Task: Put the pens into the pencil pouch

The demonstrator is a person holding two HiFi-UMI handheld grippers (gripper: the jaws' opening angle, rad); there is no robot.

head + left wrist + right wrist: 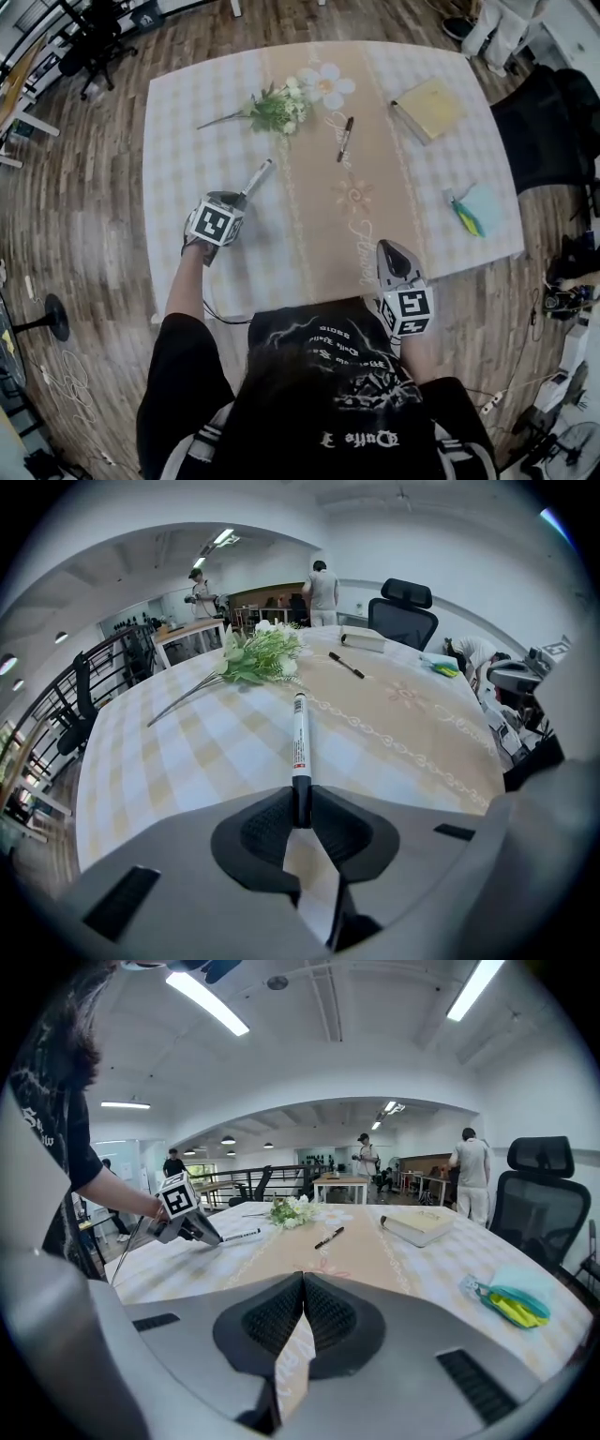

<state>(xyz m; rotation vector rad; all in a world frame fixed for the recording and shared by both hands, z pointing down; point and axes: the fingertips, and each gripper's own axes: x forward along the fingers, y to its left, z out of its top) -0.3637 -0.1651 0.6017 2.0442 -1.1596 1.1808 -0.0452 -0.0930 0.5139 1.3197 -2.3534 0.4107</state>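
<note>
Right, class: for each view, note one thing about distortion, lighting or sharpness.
Head view: the table bows outward at its edges, fisheye. Left gripper view: black corners, the held pen sharp. Right gripper view: ceiling lights blown out white.

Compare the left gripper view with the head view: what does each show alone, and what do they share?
Only the left gripper view: the left gripper's jaws clamped on the white marker's dark end, and people standing beyond the table. Only the head view: the right gripper near the table's front edge. Both: the flowers, black pen, book and turquoise pouch.
</note>
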